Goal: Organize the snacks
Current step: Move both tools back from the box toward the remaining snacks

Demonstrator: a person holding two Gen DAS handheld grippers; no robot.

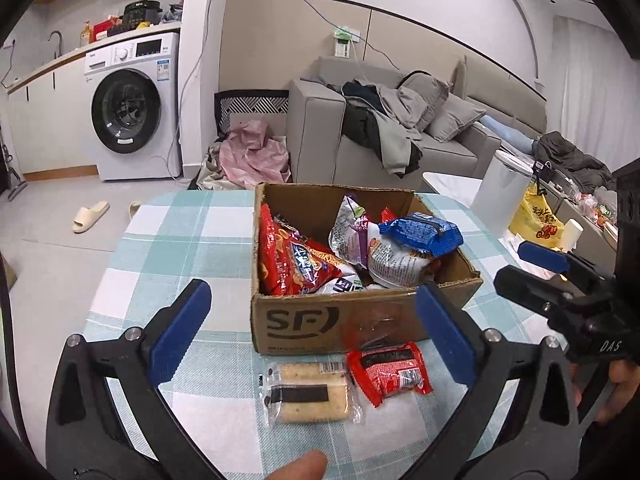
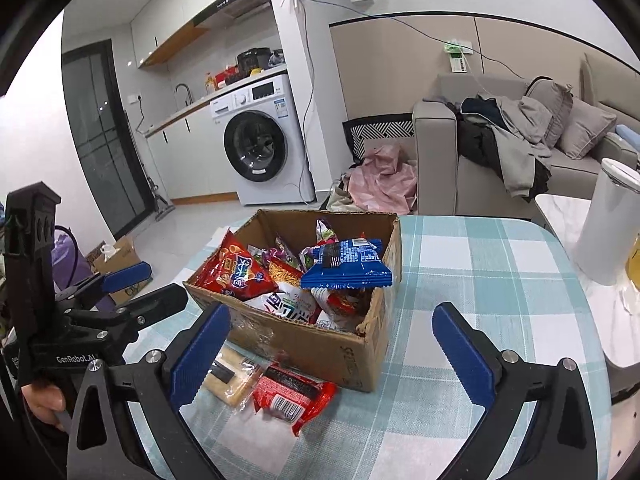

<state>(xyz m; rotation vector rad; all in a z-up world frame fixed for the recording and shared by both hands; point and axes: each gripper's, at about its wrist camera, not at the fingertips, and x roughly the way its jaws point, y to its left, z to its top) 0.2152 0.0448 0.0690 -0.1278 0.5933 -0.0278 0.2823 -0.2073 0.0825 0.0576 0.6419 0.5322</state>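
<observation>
A cardboard box (image 1: 320,322) (image 2: 352,354) sits on the checked tablecloth, filled with several snack bags, a blue packet (image 1: 422,232) (image 2: 346,264) on top and a red bag (image 1: 290,262) (image 2: 236,270) at its left. In front of the box lie a clear-wrapped beige biscuit bar (image 1: 310,392) (image 2: 236,378) and a small red packet (image 1: 390,372) (image 2: 294,394). My left gripper (image 1: 316,328) is open and empty, hovering over the two loose packets. My right gripper (image 2: 332,344) is open and empty, to the right of them, near the box's front corner.
A white cylindrical bin (image 2: 608,220) (image 1: 502,184) stands on a white side table beside the round table's right edge. A yellow bag (image 1: 536,216) lies beyond it. A grey sofa (image 1: 400,136), a washing machine (image 1: 132,112) and floor clutter are behind.
</observation>
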